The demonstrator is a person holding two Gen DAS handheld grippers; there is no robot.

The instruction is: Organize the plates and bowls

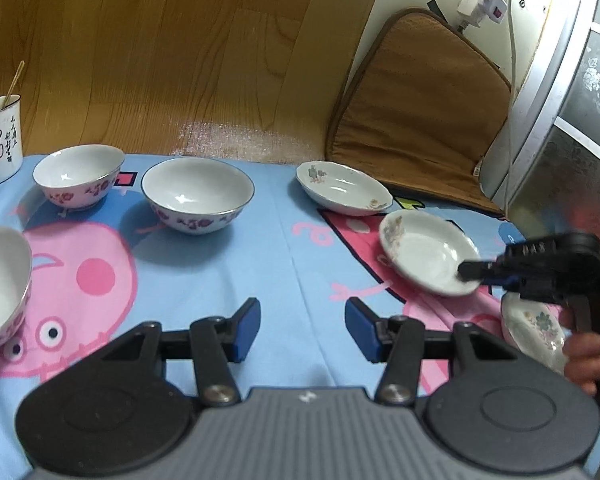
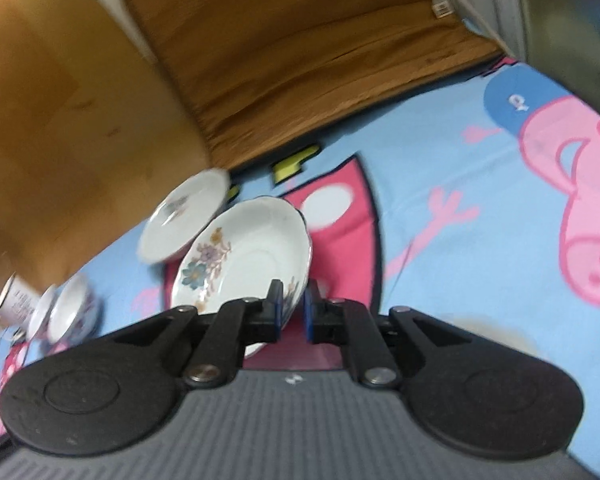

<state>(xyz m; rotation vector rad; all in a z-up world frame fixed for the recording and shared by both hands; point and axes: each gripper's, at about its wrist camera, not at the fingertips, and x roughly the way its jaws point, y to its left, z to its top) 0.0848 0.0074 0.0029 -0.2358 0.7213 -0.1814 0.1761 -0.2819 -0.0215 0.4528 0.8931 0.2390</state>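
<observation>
one white, flower-printed plate (image 2: pixel 252 256)

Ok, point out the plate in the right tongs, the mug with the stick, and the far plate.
Held plate (image 2: pixel 252 248): right wrist view, its centre.
Mug (image 1: pixel 0 140): left wrist view, printed side.
Far plate (image 1: pixel 342 192): left wrist view, inner well.
</observation>
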